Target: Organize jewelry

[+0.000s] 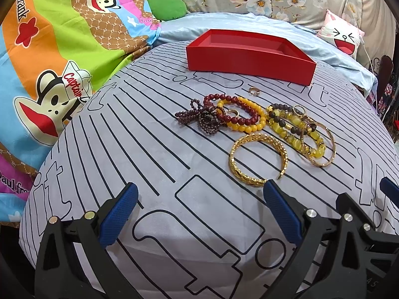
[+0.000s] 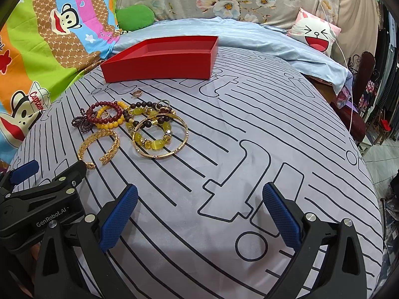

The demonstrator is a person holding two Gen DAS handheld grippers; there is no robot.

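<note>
Gold cuff bracelet [image 1: 258, 160] lies nearest the left gripper [image 1: 199, 214], among bead bracelets [image 1: 240, 114] before an empty red box [image 1: 249, 58]. Probably stiff, light, slippery; pinch its band. Both left and right gripper [image 2: 199, 214] spread, holding nothing.

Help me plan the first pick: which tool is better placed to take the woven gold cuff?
Left. The left tool is open, with one fingertip right beside the gold cuff. The right tool, also open, faces bare bedsheet, the cuff off to its left.
</note>
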